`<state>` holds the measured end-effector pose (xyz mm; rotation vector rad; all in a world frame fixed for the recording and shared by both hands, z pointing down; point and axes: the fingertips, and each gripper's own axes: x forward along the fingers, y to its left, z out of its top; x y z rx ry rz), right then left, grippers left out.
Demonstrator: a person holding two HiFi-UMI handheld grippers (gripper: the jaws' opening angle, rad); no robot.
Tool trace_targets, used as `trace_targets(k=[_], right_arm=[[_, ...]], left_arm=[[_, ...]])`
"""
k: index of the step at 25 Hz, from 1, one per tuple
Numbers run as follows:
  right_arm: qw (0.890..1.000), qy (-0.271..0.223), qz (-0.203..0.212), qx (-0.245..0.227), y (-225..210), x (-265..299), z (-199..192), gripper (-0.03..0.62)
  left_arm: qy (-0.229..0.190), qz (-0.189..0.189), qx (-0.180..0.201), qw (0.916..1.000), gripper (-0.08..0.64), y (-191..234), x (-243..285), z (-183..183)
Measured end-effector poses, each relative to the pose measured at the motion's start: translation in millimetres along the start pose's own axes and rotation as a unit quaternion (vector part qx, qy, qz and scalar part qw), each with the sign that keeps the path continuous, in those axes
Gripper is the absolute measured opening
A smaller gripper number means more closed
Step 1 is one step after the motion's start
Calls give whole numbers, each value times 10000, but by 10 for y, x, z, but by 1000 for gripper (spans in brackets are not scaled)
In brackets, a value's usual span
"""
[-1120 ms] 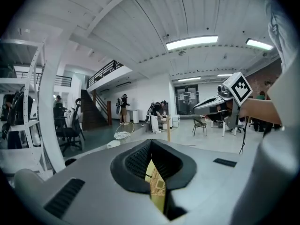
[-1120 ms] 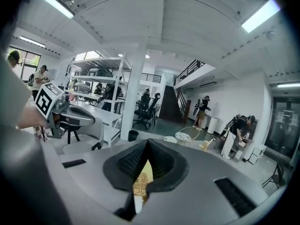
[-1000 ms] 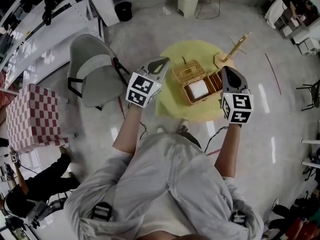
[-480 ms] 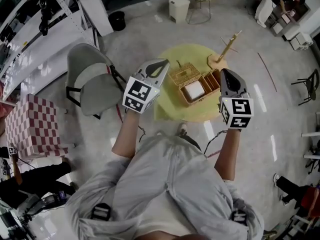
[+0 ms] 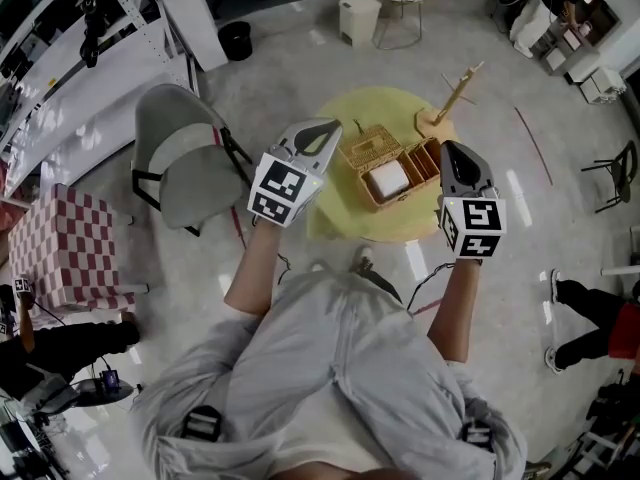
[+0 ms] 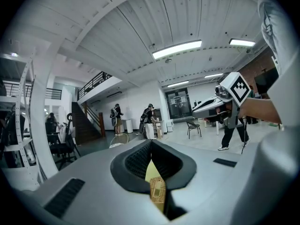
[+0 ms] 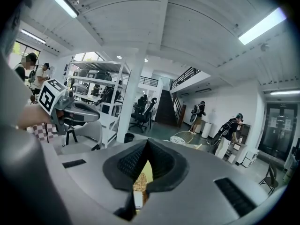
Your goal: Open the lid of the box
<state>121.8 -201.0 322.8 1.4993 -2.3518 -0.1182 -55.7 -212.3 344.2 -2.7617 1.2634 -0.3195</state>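
Wicker box [image 5: 395, 173] sits on the yellow round table [image 5: 365, 223], and its lid [image 5: 366, 148] already looks tipped back, so a white thing [image 5: 388, 180] shows inside. The left claw [image 5: 325, 128] and the right claw [image 5: 452, 148] hang in the air, one on each side of the box, not touching it. Both are pinched shut with nothing in them, I think because the lid looks open and there is nothing to grab

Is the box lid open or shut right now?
Open. In the head view the lid lies flipped back beside the box, and white contents show from above.
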Motion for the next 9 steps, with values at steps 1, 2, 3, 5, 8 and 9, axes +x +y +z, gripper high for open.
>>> trace_targets(k=[1,2,3,5,8,9], right_arm=[[10000,8,11,-21,6,-5,1,23],[10000,14,20,-41,11,-8,1,23],[10000,19,26,-56,16,-7,1,23],[10000,25,38,-68,32,2,-8,23],[10000,36,57,-58,58,23,-28,23],[10000,41,63,-53,65,31,-34,23]], left_arm=[[-1,-7,5,10000,29,-12,0,3],[5,-13,16,10000,29,-22,0,3],[15,-15,29,10000,29,-29,0,-1],[35,-14,46,10000,29,-37,2,-19],[42,-26,66,10000,29,-43,6,-33],[42,-31,73,10000,29,-43,7,-35]])
